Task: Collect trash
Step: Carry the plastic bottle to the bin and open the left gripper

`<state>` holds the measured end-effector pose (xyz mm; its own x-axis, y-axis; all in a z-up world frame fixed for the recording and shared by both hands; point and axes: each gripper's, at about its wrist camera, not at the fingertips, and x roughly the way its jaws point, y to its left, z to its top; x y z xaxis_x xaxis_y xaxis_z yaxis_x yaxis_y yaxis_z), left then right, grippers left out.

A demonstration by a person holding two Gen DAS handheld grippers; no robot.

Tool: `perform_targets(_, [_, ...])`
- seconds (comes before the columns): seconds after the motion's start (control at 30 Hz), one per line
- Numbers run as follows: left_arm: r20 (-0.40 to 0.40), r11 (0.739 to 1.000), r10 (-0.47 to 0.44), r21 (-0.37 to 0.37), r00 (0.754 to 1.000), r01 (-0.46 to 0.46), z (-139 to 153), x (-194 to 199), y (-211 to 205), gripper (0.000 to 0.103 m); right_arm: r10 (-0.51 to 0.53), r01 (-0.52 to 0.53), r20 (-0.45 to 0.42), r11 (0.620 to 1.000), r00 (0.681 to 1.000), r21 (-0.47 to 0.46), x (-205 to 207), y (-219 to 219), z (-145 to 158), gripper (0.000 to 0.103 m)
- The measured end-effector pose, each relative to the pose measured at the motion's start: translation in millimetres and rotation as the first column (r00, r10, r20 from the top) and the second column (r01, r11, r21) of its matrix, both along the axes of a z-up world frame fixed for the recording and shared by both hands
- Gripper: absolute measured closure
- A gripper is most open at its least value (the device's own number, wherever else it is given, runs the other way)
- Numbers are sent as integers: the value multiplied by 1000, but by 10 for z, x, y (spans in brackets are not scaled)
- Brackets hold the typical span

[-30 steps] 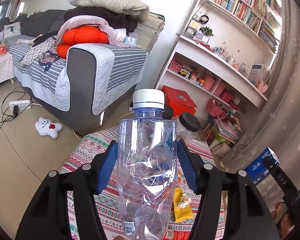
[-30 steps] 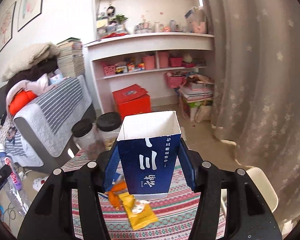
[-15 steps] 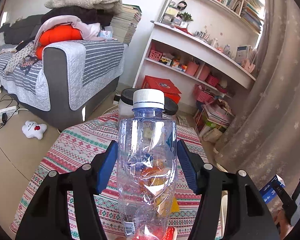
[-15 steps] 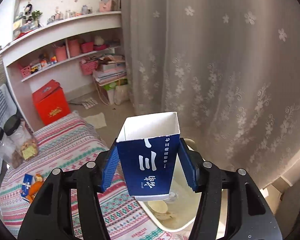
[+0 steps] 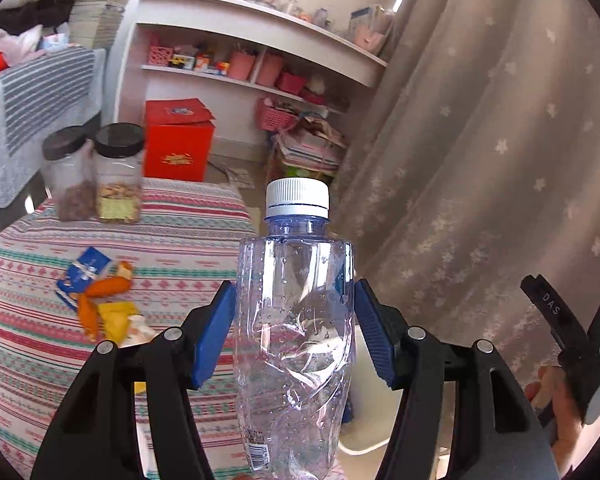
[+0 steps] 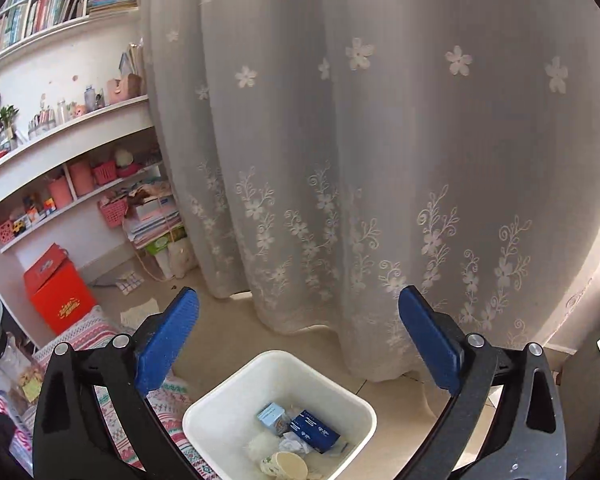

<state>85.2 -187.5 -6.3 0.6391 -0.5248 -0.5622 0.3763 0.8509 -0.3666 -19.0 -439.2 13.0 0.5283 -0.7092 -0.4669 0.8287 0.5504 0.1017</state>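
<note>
Curtain [image 6: 380, 140] of grey sheer cloth, stitched with white flowers, fills the right wrist view from 11 to 3 o'clock and falls in folds to a pale floor [image 6: 228, 320]. White shelves [image 5: 260, 40] crowded with pink tubs and small toys are seen at 11 o'clock in the left wrist view, with a red box [image 5: 178, 140] on the floor below them. A table [image 5: 40, 360] under a striped, patterned cloth lies at 9 o'clock; two clear jars [image 5: 120, 176] with black lids stand at its far edge, and orange, yellow and blue wrappers [image 5: 96, 300] are scattered at its middle. A white plastic bin [image 6: 204, 416], square with rounded corners, sits on the floor at 6 o'clock in the right wrist view, beside the table; a dark blue carton [image 6: 314, 430], a pale blue box, a paper cup and crumpled scraps lie inside. The right gripper [image 6: 298, 340] is held above the bin, its blue pads opening with nothing between them. The left gripper [image 5: 294, 334] is clamped on a crumpled clear bottle [image 5: 294, 320] with a white ribbed cap, held upright.
</note>
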Motion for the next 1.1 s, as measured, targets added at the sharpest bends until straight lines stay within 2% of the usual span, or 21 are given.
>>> perform_targets(0.1, [5,997,-75,13,997,75,-6,-62,-518,43,-41,41,17,999,999,17,-103,-156,18,7])
perform_targets(0.27, [-69,984,-176,-21,982,175,-118,-42,-1114,42,-98,96,37,994,995,54,-240,-393,15,7])
perform_targets(0.37, [-143,977,-212,-57,967,206,-227,2,-1335,27,-122,118,49,990,991,79,-309,-514,16,7])
perform_targets(0.4, [-156,978,-209,-60,965,202,-239,11,-1362,26,-124,119,51,989,991,86,-325,-542,15,7])
perform_targets(0.5, [-137,982,-190,-26,972,188,-187,-25,-1369,20,-118,114,49,989,992,89,-339,-554,11,7])
perform_targets(0.6, [-62,993,-107,44,992,109,-69,-51,-1261,11,-95,93,38,993,995,70,-295,-482,21,7])
perform_targets(0.7, [24,992,-5,129,1000,1,59,-49,-1123,7,-59,58,24,997,998,46,-214,-359,30,7])
perform_targets(0.8, [109,974,88,200,990,-108,163,-52,-950,7,-9,9,9,1000,1000,18,-123,-196,37,7])
perform_targets(0.9, [157,950,154,249,975,-190,203,-41,-743,7,52,-52,-4,999,999,-5,-17,9,35,7])
perform_targets(1.1, [180,904,262,299,948,-307,176,10,-207,7,202,-205,-57,978,978,-41,264,533,-5,7])
